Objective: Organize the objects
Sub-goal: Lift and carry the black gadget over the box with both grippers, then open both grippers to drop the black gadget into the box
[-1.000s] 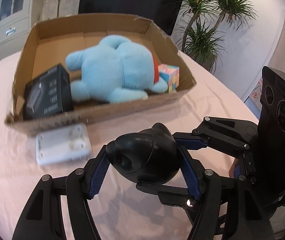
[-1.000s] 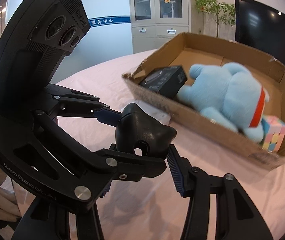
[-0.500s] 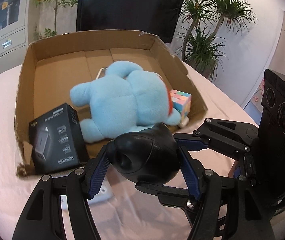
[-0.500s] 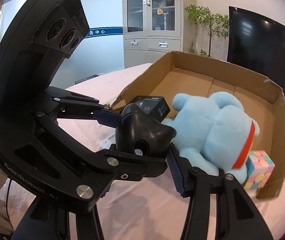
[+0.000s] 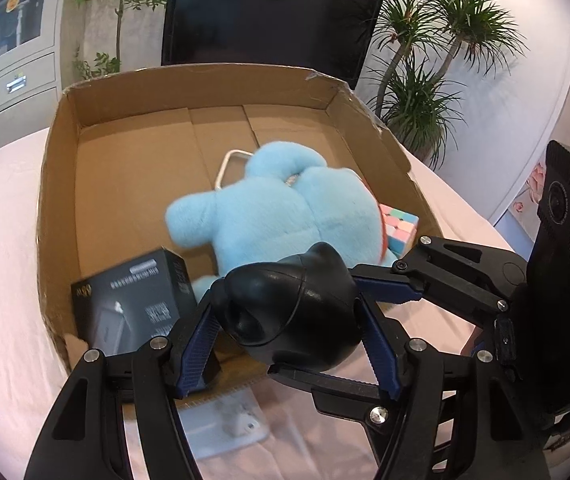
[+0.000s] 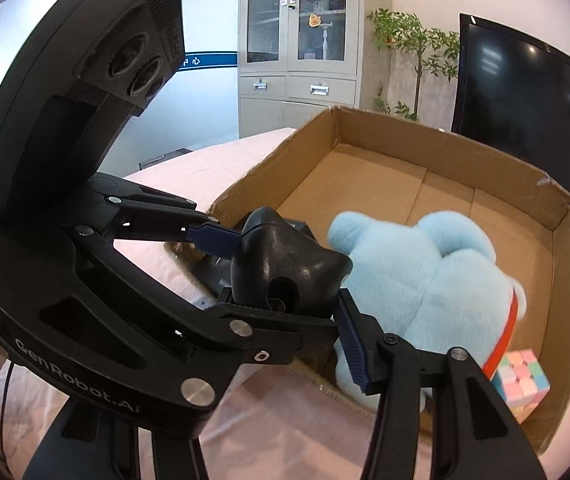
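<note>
Both the left gripper [image 5: 289, 320] and right gripper [image 6: 285, 276] clamp one black rounded object [image 5: 285, 312], lower centre, above the cardboard box [image 5: 57, 200] near rim. Behind it: blue plush toy [image 5: 285, 208], black carton [image 5: 133, 304], pastel cube [image 5: 399, 226]. White device [image 5: 225, 424], possibly a power strip, lies outside, partly hidden

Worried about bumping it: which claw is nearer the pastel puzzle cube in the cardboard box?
Right. The right claw reaches in from the side of the pastel puzzle cube; the left claw sits further over, by the black carton.
</note>
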Tool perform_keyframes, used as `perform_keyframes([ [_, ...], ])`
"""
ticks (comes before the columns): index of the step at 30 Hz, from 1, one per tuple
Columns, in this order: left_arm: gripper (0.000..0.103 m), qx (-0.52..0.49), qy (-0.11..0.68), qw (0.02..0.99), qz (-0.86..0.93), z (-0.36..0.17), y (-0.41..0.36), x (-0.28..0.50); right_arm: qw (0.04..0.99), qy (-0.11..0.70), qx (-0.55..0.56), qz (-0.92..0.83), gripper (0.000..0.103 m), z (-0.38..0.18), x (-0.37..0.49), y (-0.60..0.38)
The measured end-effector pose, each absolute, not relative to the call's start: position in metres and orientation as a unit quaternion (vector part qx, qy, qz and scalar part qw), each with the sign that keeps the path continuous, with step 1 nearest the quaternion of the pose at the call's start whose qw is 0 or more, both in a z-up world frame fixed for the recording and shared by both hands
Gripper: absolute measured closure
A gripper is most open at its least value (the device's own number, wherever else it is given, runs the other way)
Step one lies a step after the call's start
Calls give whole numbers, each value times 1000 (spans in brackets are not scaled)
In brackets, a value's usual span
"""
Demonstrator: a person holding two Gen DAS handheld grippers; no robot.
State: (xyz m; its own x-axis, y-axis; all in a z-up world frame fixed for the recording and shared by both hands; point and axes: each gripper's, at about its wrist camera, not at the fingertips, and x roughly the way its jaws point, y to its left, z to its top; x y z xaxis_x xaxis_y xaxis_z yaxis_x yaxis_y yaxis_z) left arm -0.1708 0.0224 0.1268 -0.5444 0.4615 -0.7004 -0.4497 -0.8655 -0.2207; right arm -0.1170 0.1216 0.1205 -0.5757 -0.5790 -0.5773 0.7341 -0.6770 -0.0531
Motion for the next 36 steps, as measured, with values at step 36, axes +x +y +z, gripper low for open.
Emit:
perform_keyframes([
  [36,1,-387,-103,155,903,71,-104,-87,420,23,353,-836,21,90,-97,152],
])
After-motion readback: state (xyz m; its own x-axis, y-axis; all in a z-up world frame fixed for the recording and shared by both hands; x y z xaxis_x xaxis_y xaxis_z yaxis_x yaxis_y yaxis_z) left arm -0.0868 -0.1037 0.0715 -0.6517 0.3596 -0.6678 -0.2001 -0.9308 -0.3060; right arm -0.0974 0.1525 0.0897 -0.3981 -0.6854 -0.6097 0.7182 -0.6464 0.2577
